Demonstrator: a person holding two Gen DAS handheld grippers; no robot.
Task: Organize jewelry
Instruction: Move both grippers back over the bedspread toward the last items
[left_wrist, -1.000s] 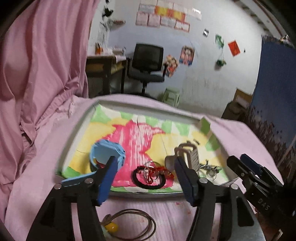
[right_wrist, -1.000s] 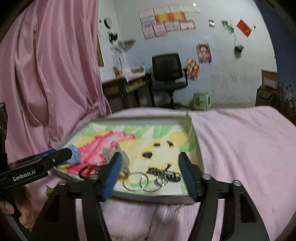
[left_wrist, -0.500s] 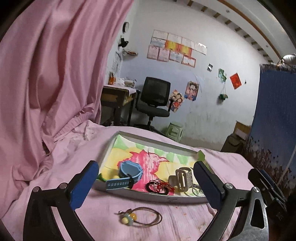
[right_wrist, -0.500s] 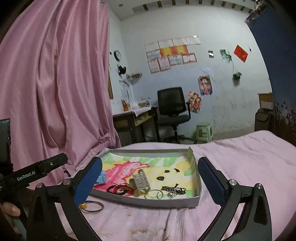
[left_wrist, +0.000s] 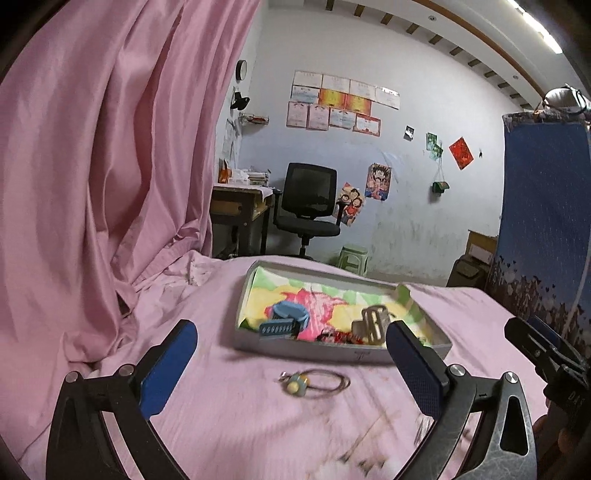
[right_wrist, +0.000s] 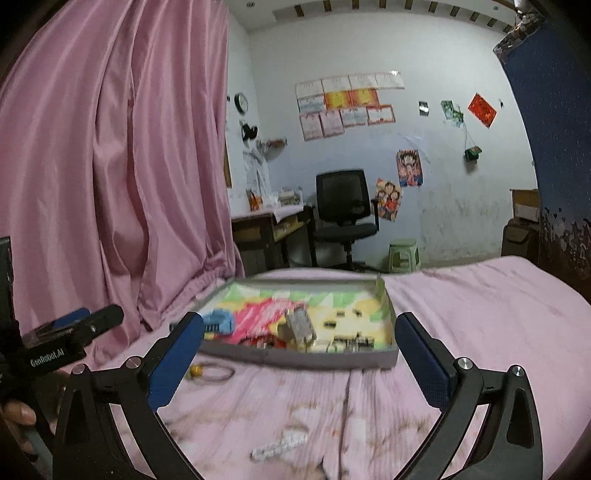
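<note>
A shallow grey tray (left_wrist: 310, 349) (right_wrist: 295, 360) with a colourful paper lining sits on the pink bedspread. Inside lie a blue watch (left_wrist: 286, 319) (right_wrist: 219, 321), a beige hair claw clip (left_wrist: 373, 323) (right_wrist: 299, 326), a red-and-black bracelet (left_wrist: 334, 336) and small dark pieces (right_wrist: 351, 341). A thin cord necklace with a yellow bead (left_wrist: 314, 382) (right_wrist: 207, 371) lies on the bedspread in front of the tray. My left gripper (left_wrist: 291, 365) stands open and empty, well short of the necklace. My right gripper (right_wrist: 301, 354) is open too, empty, back from the tray.
A white beaded piece (right_wrist: 279, 445) lies on the bedspread near the right gripper. A pink curtain (left_wrist: 92, 166) hangs on the left. Beyond the bed stand a black office chair (left_wrist: 308, 206), a desk (left_wrist: 240, 206) and a green stool (right_wrist: 404, 254). Blue fabric (left_wrist: 546, 229) hangs at right.
Both grippers have pulled back and up from the tray and opened wide. The tray and necklace now look smaller and farther away.
</note>
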